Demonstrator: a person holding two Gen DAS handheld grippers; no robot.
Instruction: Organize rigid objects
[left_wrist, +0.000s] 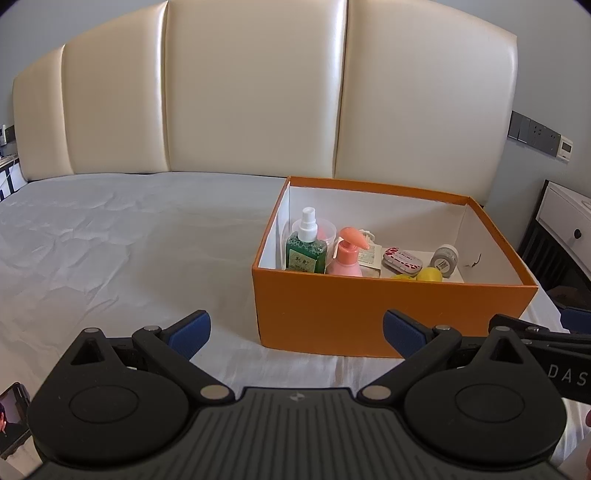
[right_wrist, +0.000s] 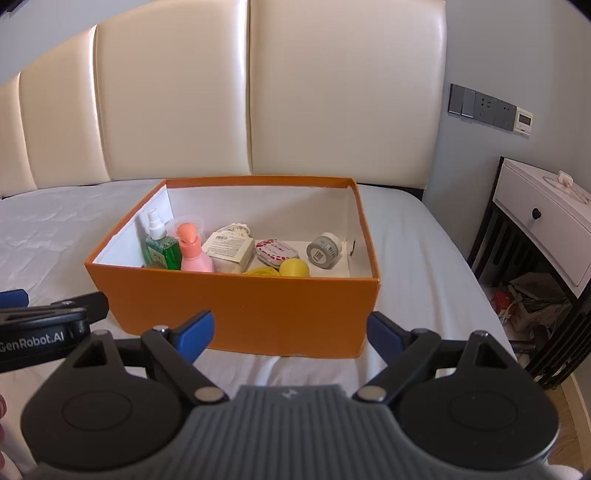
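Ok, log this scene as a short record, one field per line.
surface: grey bed sheet
container: open orange cardboard box, white inside
upright at box's left end: green spray bottle, pink pump bottle
middle: labelled white packet, red-patterned tin, yellow round object
right: small grey jar
left gripper: open, holds nothing
right gripper: open, holds nothing

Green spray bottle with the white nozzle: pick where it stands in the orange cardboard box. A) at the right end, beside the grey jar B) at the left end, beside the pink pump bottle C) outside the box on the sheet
B: the green spray bottle stands upright at the left end of the orange cardboard box, next to the pink pump bottle.
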